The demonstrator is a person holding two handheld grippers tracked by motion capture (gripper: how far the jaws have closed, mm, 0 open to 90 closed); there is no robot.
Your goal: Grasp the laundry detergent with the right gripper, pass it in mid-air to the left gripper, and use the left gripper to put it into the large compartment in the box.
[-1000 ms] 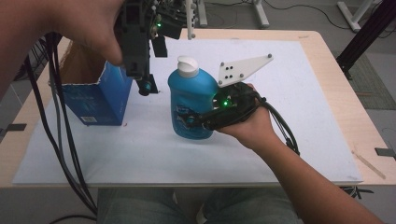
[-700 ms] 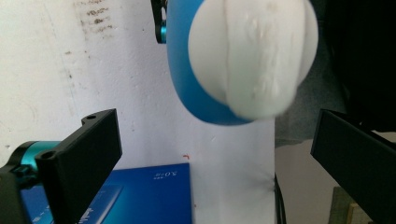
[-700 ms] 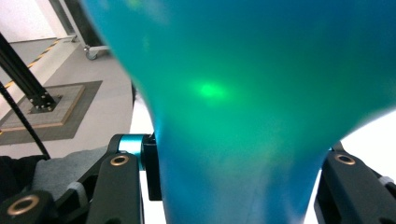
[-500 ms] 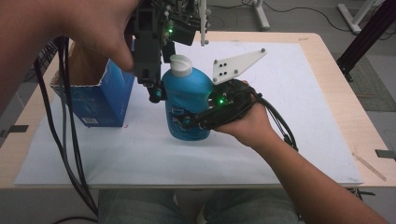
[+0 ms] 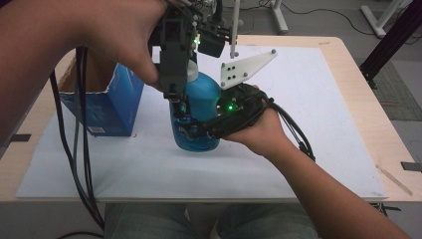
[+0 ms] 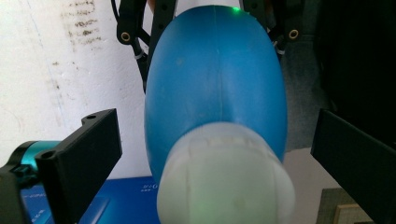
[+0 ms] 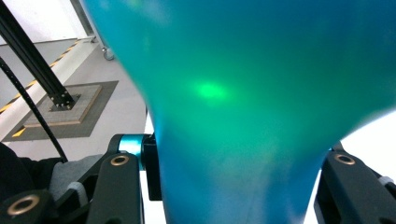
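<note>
bottle (image 5: 196,117): upright on white mat (image 5: 318,124), beside blue box (image 5: 107,107) | right gripper (image 5: 199,132): jaws clamped on body, to keep it steady | left gripper (image 6: 210,154): jaws wide apart around white cap (image 6: 224,179), not touching, likely to unscrew

Dim, even light; green glare on the bottle (image 7: 210,91), close-ups blurred

No readable txt anywhere. Blue box (image 5: 112,107) has a small white label low on its front + faint print, too blurred to read. Bottle (image 5: 199,117): no legible label.
</note>
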